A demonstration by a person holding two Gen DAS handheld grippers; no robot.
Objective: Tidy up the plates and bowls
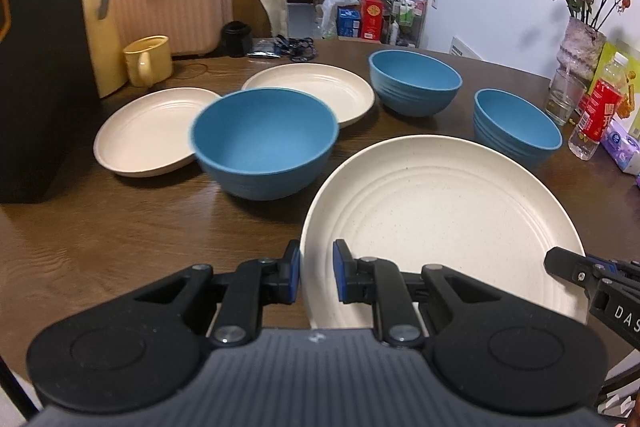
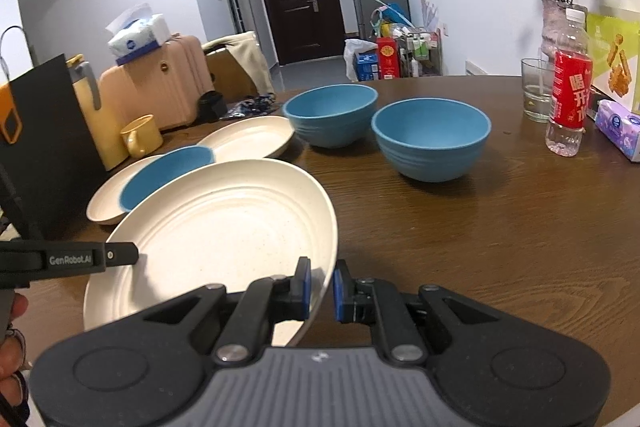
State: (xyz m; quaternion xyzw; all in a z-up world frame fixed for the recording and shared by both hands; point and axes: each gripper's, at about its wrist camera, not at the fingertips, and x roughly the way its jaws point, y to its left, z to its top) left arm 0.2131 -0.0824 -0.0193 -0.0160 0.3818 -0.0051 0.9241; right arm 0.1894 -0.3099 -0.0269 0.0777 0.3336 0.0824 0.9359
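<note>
Near plate (image 1: pixel 440 223): cream, speckled, ringed inner face, raised rim. Its near edge is cut off behind the gripper body in both wrist views. It sits tilted, lifted off the brown wood-grain desk (image 1: pixel 120 227), held at two rim points.

Left gripper (image 1: pixel 316 277): fingers nearly closed, blue pads clamped on the plate's left rim. Right gripper (image 2: pixel 322 289): fingers nearly closed, pads pinching the right rim. Each gripper's tip shows at the edge of the other's view; part of a hand (image 2: pixel 12 339) is cut off at the lower left of the right view.

Partly hidden: in the right view the left blue bowl (image 1: pixel 264 143) shows only as a crescent behind the held plate. In the left view it overlaps the two far plates (image 1: pixel 152 131) (image 1: pixel 316 91), hiding part of each rim. Whether it touches them cannot be told.

Two more blue bowls (image 1: pixel 414 83) (image 1: pixel 516 127), ribbed outside, matte, stand upright and apart at far right.

Open room: bare desk near left and near right. Far left edge crowded by a black bag (image 1: pixel 40 67) and a yellow mug (image 1: pixel 148 61); the right edge by a glass (image 1: pixel 564 99), a red-labelled bottle (image 1: pixel 596 115) and a vase of dried roses (image 1: pixel 582 47).
</note>
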